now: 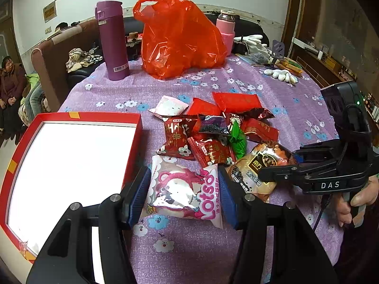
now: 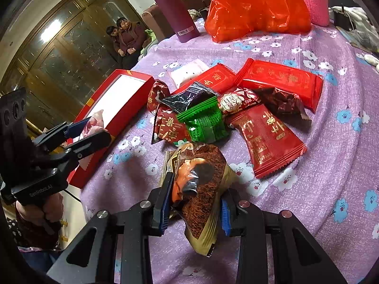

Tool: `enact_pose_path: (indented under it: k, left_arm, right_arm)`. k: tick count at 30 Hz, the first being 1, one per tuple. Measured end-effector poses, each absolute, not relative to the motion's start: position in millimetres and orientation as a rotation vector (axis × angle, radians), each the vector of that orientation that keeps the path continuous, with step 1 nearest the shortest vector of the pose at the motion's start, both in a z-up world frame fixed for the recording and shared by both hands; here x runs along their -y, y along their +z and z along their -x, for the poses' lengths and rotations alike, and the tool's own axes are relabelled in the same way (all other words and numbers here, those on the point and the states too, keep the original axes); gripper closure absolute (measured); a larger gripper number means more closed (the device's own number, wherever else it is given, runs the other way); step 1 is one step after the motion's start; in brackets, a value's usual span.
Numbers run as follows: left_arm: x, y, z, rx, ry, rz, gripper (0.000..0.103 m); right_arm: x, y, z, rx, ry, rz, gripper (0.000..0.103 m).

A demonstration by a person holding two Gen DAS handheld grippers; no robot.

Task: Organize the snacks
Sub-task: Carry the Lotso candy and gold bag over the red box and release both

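My left gripper (image 1: 184,194) is shut on a pink Lotso snack packet (image 1: 182,189), just right of the red box with a white inside (image 1: 78,118); it also shows in the right wrist view (image 2: 94,127). My right gripper (image 2: 195,203) is shut on a brown and gold snack packet (image 2: 201,184), seen from the left wrist view too (image 1: 260,165). A pile of red, green and dark snack packets (image 1: 213,127) lies on the purple flowered tablecloth (image 1: 189,248) behind both grippers.
A purple flask (image 1: 113,40), a red plastic bag (image 1: 180,35) and a pink-sleeved bottle (image 1: 226,28) stand at the table's far side. White gloves (image 1: 281,74) lie far right. People sit on a sofa at the left (image 1: 11,82).
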State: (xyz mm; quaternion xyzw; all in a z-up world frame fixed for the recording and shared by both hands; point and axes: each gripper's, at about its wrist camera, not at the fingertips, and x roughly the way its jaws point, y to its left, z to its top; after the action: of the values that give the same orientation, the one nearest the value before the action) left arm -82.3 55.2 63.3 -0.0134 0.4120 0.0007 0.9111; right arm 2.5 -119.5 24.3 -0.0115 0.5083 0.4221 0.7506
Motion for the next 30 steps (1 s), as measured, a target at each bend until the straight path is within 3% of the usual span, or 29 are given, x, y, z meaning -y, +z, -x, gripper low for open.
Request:
enact_pose_path:
  k: [11, 19, 30]
  left_arm:
    - [-76.1, 83.9, 102.2, -0.775, 0.029, 0.023, 0.048]
    - [-129.7, 89.7, 122.0, -0.741, 0.145, 0.029, 0.047]
    - [-194.1, 60.3, 145.5, -0.822, 0.275, 0.065, 0.047]
  right_arm:
    - [118.3, 23.1, 1.1, -1.165, 0.975, -0.132, 0.072]
    - [123.9, 45.2, 8.8, -1.094, 1.054, -0.403, 0.072]
    - [-0.2, 67.9, 21.5, -1.092, 1.082, -0.351, 0.072]
